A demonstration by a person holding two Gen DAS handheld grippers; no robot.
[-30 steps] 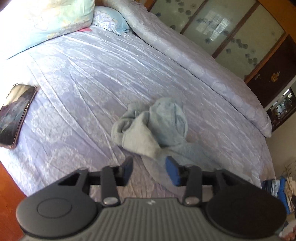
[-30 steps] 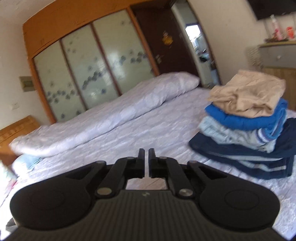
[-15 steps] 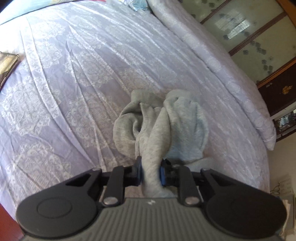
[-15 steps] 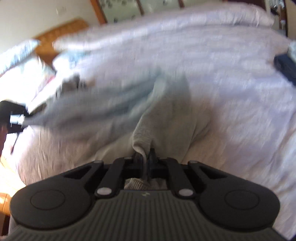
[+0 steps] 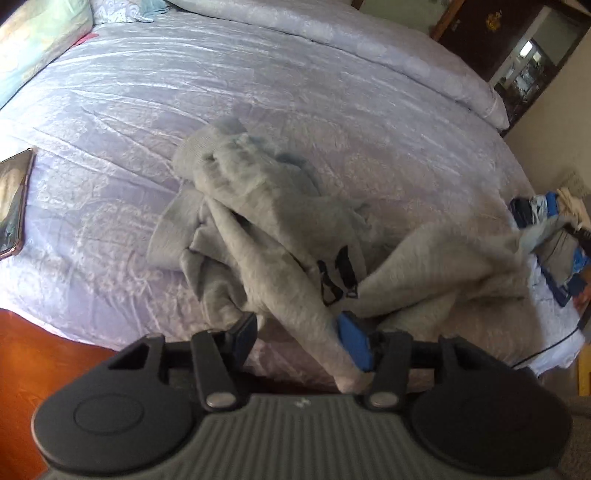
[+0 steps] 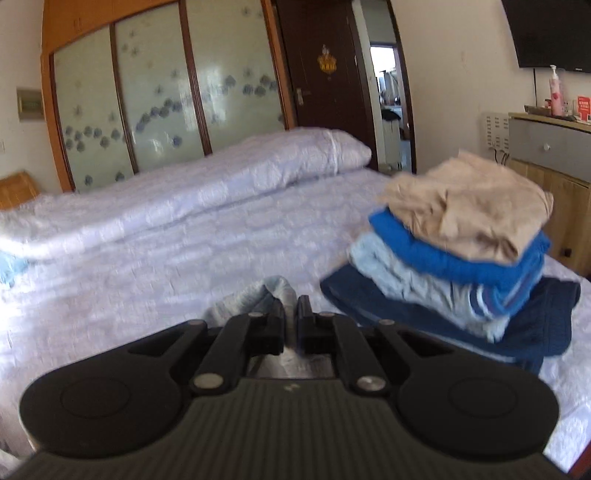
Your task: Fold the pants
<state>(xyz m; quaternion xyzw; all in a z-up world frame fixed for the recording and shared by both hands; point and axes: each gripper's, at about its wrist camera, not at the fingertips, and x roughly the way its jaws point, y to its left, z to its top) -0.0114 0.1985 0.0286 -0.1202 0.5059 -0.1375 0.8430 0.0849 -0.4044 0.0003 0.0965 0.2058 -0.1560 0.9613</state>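
Note:
Grey pants [image 5: 266,221] lie crumpled on the lilac bedspread [image 5: 129,110], stretched toward the right. My left gripper [image 5: 299,338] is open, with a strip of the pants lying between its fingers against the right blue pad [image 5: 352,341]. My right gripper [image 6: 291,314] is shut on a light grey-blue fold of the pants [image 6: 258,291], held low over the bed. In the left wrist view the far end of the pants [image 5: 532,232] rises at the right, where the right gripper holds it.
A stack of folded clothes [image 6: 465,258], beige on top, sits on the bed at the right. A phone [image 5: 13,206] lies at the bed's left edge. A rolled duvet [image 6: 184,195] runs along the far side. Pillows [image 5: 40,33] lie at the head. The orange floor [image 5: 44,354] shows below.
My left gripper has opened from its grip on the pants. My right gripper, shut on the pants, has pulled them out to the right, toward the folded stack.

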